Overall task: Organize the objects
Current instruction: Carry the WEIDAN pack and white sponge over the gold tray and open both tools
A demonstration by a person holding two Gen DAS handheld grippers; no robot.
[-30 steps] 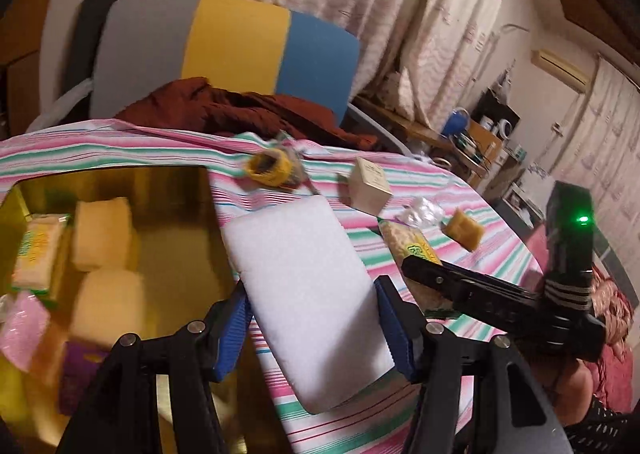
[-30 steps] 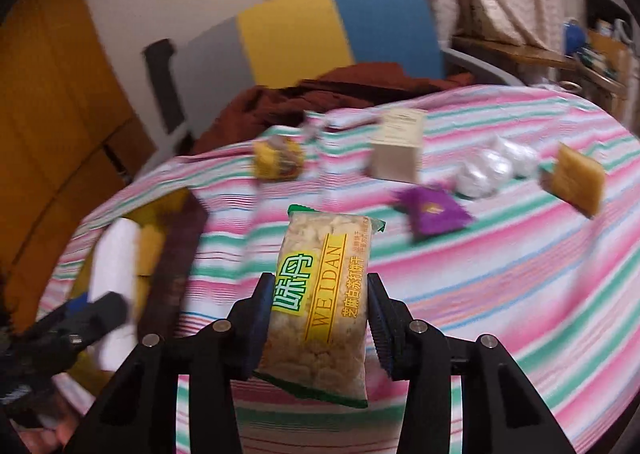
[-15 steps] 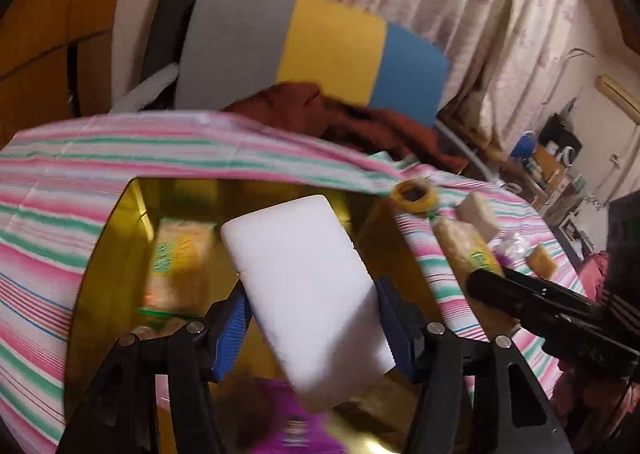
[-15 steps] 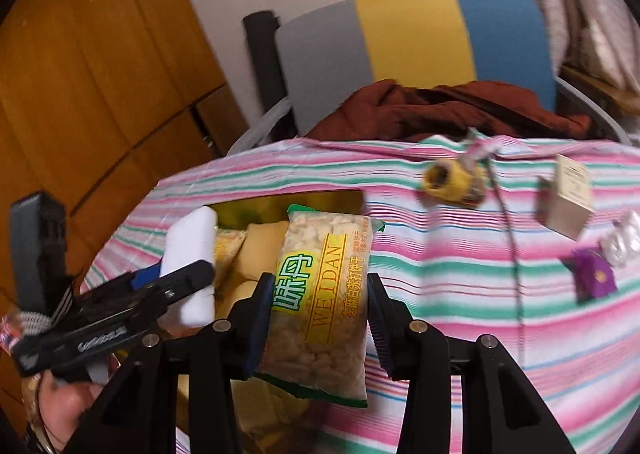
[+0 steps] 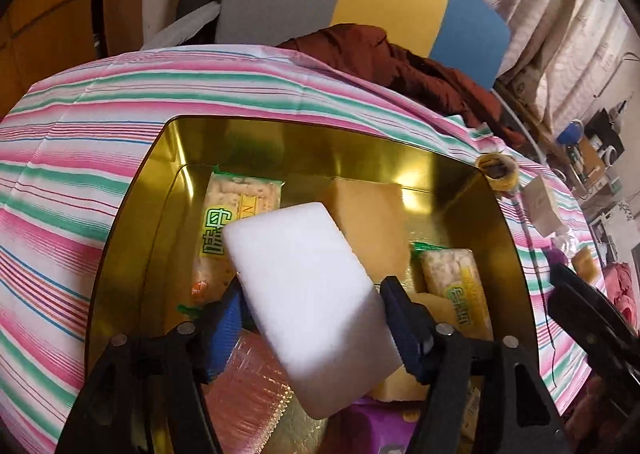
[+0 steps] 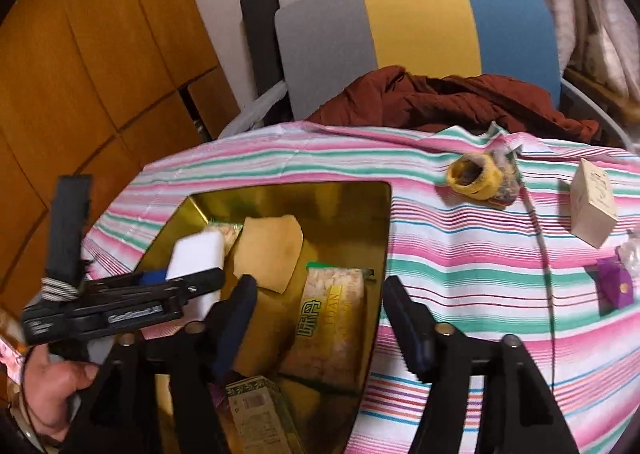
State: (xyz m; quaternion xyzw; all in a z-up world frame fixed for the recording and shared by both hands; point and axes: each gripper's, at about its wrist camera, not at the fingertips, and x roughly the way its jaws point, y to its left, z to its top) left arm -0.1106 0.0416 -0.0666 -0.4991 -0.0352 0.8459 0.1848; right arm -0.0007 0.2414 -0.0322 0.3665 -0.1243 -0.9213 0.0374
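Note:
My left gripper (image 5: 312, 302) is shut on a white sponge block (image 5: 308, 286) and holds it over the gold tin (image 5: 132, 213). The tin holds snack packets (image 5: 224, 230), yellow sponges (image 5: 372, 221) and a purple packet (image 5: 380, 430). My right gripper (image 6: 320, 302) is open and empty above the tin's right side. The Weidan snack packet (image 6: 328, 318) lies in the tin (image 6: 384, 213) just below it. The left gripper with the white sponge block (image 6: 196, 258) shows at the left of the right wrist view.
On the striped tablecloth (image 6: 480, 274), to the right of the tin, lie a yellow tape roll (image 6: 476, 177), a small beige box (image 6: 592, 209) and a purple packet (image 6: 616, 286). A chair with brown cloth (image 6: 440, 97) stands behind the table.
My right gripper has opened and let the Weidan snack packet drop into the tin. My left gripper has moved further over the tin with the white sponge block.

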